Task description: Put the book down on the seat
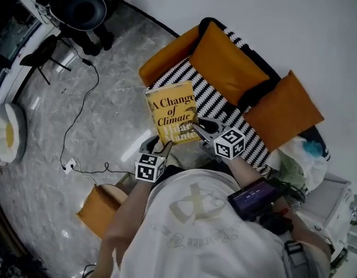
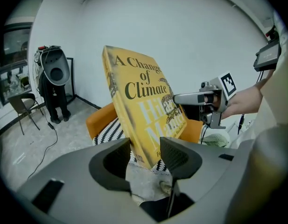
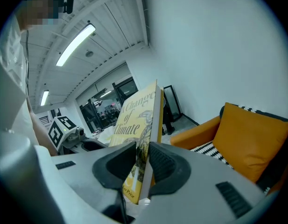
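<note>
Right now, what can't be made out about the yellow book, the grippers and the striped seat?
- Whether the left gripper presses the yellow book: jaws stand apart around its lower corner, contact unclear in left gripper view.
- The black-and-white striped seat beneath the book: covered by it in head view.
- Cover's small print: blurred, left gripper view.

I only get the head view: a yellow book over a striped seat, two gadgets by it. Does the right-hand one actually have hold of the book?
Observer: Yes. The right gripper view shows the right gripper with its fingers closed on the lower edge of the book.
Visitor: And the left one?
Observer: The left gripper is open. The book's lower corner sits between its fingers, with a gap showing beside one of them.
Visitor: Is the book lying on the seat?
Observer: Not yet. In the left gripper view it stands tilted, nearly upright, with the striped seat behind it.
</note>
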`<control>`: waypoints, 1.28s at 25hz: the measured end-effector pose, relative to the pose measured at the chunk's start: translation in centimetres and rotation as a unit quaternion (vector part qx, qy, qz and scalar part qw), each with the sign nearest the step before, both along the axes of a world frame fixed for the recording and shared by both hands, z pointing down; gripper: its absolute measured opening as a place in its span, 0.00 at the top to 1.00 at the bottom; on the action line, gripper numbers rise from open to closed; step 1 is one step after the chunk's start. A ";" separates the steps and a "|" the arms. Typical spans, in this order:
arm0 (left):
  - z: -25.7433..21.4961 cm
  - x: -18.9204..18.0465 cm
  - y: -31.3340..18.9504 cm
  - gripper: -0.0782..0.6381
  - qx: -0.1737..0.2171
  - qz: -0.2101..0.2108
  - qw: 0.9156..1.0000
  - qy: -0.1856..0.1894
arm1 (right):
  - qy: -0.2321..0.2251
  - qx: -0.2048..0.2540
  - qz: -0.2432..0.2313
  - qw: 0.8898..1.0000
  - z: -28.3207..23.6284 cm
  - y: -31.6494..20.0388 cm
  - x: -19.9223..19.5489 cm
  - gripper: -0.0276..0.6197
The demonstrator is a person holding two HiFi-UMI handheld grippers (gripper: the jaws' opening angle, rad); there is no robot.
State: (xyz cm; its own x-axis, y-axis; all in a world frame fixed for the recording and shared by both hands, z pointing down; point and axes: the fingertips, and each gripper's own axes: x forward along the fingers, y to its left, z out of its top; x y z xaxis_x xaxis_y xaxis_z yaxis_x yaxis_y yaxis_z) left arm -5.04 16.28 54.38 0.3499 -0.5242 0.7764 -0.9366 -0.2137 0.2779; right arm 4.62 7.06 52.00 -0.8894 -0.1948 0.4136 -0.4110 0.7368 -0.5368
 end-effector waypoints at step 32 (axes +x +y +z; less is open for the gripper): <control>0.2 -4.7 1.2 0.61 -0.011 0.083 0.996 0.006 | 0.013 -0.013 0.046 0.999 0.4 2.5 -3.5 0.81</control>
State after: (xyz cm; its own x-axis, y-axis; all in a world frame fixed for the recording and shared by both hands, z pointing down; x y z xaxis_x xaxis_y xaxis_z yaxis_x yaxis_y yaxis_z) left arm -9.74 17.51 54.54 0.4393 -0.4421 0.7820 -0.8857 -0.3590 0.2945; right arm 1.11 9.58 52.43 -0.8574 -0.2635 0.4421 -0.4897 0.6817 -0.5436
